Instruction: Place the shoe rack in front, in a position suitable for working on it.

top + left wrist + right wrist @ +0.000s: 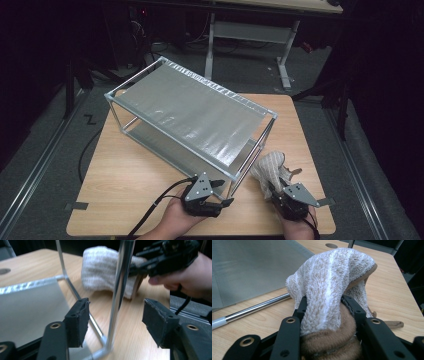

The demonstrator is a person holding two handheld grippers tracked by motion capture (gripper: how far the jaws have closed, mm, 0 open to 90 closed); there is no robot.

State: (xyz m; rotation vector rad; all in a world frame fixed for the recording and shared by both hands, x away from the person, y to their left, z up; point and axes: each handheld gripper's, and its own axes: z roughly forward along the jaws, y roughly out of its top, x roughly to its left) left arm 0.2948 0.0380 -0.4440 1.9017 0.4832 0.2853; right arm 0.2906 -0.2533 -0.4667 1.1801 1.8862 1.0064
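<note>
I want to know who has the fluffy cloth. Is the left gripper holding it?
No: the cloth is clamped in the right gripper, while the left gripper is open around the rack's metal post.

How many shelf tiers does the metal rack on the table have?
2. The upper tier spans the top of the rack; the lower tier sits just above the table, largely hidden beneath the upper one.

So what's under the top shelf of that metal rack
Under the rack's top shelf sits a lower grey shelf, with the wooden table beneath. The top panel covers most of that lower shelf, so anything lying on its middle cannot be seen.
</note>
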